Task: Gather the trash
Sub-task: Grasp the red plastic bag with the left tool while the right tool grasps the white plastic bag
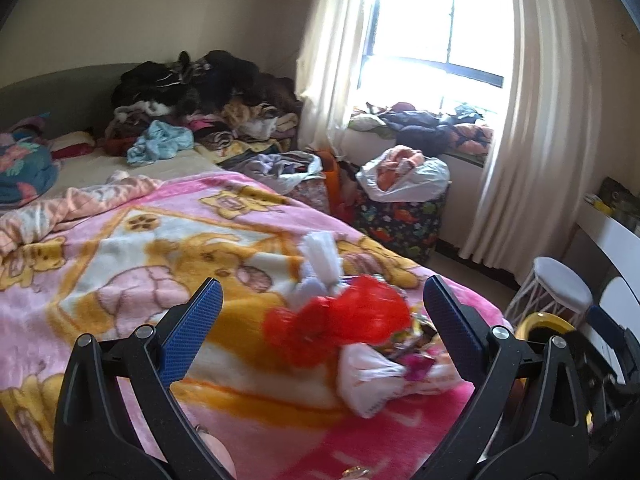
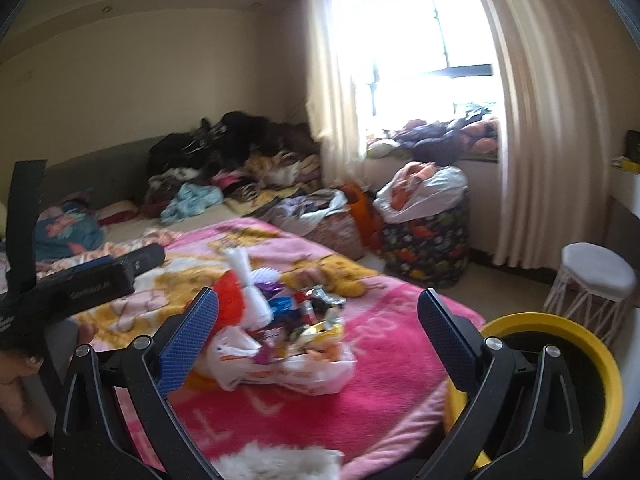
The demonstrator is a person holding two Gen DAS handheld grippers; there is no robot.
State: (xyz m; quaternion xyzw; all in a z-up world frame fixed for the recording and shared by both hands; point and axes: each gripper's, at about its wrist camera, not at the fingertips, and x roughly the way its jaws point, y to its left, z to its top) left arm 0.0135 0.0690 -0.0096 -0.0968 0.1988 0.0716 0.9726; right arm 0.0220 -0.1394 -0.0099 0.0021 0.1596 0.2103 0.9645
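A heap of trash lies on the pink blanket near the bed's corner: a red net bag, a white plastic bag, white strips and shiny wrappers. My left gripper is open and empty, hovering over the heap with the red bag between its fingers. My right gripper is open and empty, a little back from the heap; the white bag lies between its fingers. The yellow-rimmed bin stands by the bed's corner, just right of my right gripper. The left gripper's body shows at the left of the right wrist view.
The bed carries a clothes pile at its far end. Full bags and a patterned hamper stand under the window. A white stool stands on the floor at right. A white fluffy thing lies at the bed's near edge.
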